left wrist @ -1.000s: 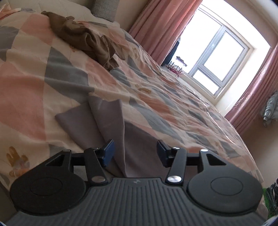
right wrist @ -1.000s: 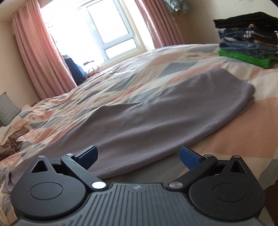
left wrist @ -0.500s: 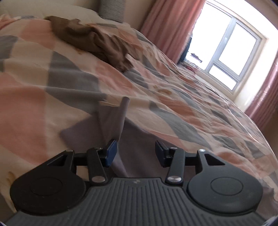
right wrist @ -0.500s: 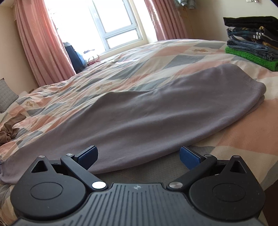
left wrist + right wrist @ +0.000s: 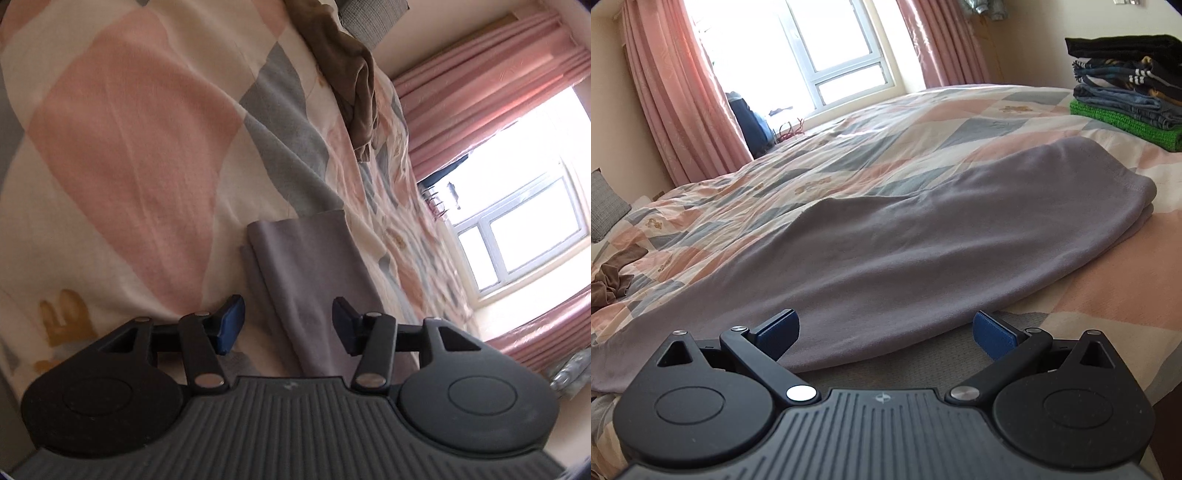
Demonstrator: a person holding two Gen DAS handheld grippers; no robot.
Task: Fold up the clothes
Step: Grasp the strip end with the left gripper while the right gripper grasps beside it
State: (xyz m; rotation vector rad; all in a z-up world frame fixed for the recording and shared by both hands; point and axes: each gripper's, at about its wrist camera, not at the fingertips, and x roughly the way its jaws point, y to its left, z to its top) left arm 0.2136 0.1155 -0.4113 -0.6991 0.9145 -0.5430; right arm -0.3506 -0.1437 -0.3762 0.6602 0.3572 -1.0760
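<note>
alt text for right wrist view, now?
Open right gripper hovers at the near edge of a long grey garment spread flat on a patchwork bedspread. Folded clothes stack far right; pink-curtained window behind.

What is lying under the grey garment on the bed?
The grey garment lies on the patchwork quilt, which shows all around it. At its right end a second grey layer peeks out below the top one. Whatever lies beneath the middle is covered and cannot be seen.

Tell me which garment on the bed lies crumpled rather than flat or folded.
The brown garment near the pillows: it sits bunched in a heap. The grey-purple garment lies spread out before the right gripper, and the stacked clothes are folded.
</note>
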